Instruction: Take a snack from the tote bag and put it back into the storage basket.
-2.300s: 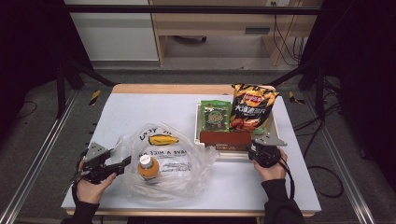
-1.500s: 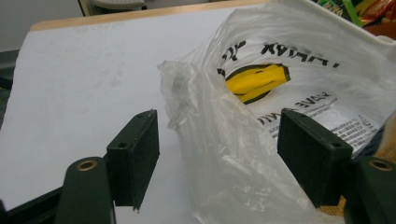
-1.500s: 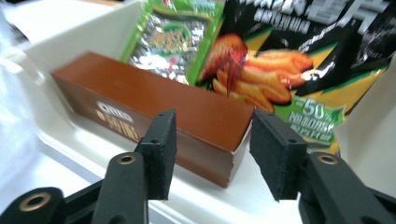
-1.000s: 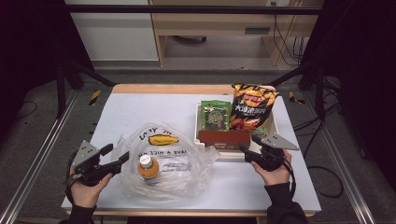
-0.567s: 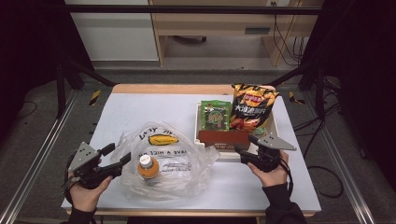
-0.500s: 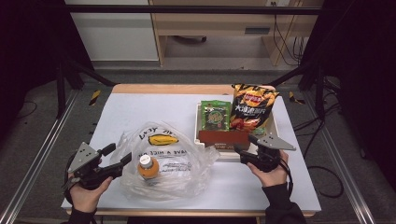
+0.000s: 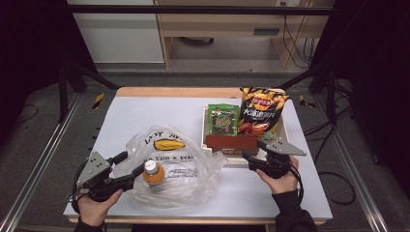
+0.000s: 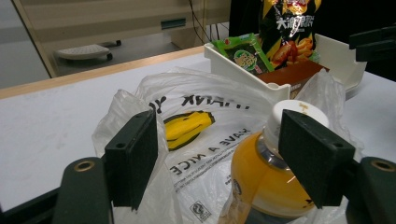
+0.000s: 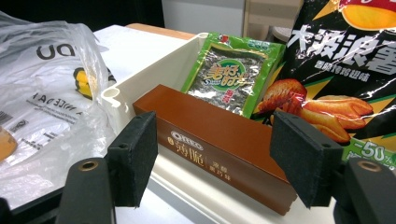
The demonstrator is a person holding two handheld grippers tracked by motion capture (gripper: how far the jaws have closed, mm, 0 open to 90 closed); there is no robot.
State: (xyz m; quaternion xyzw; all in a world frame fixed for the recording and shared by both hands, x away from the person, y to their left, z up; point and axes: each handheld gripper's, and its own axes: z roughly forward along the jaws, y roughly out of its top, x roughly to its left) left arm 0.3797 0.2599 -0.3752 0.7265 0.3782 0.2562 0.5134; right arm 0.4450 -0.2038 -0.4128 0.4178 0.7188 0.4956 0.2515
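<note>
Two claws: the left claw (image 7: 129,168) is sitting at 7 o'clock on the tabletop (image 7: 159,116), the right claw (image 7: 250,150) at 4 o'clock, each held in a hand.
Left claw state: its jaws are standing spread wide, gripping nothing; in the left gripper view (image 8: 219,154) one pad is lying against the bag, the other just beside the bottle's cap.
Right claw state: its jaws are likewise spread, holding nothing; in the right gripper view (image 9: 212,158) they are framing the box from the near side, apart from it.
Bottle (image 7: 153,172): it is lying inside the bag at 6 o'clock, white cap pointing to 12 o'clock, orange liquid showing through the plastic (image 8: 266,177).
Bag (image 7: 183,159): clear and crumpled, with a yellow smile print, it is spreading over the near middle of the tabletop, its right edge touching the tray.
Tray (image 7: 285,137): white, it is sitting at 2 o'clock.
Box (image 7: 231,143): brown, it is lying along the tray's near wall (image 9: 219,140).
Green packet (image 7: 223,119): it is leaning in the tray behind the box.
Chips (image 7: 261,110): the dark packet is standing at the green packet's 3 o'clock side, touching it.
</note>
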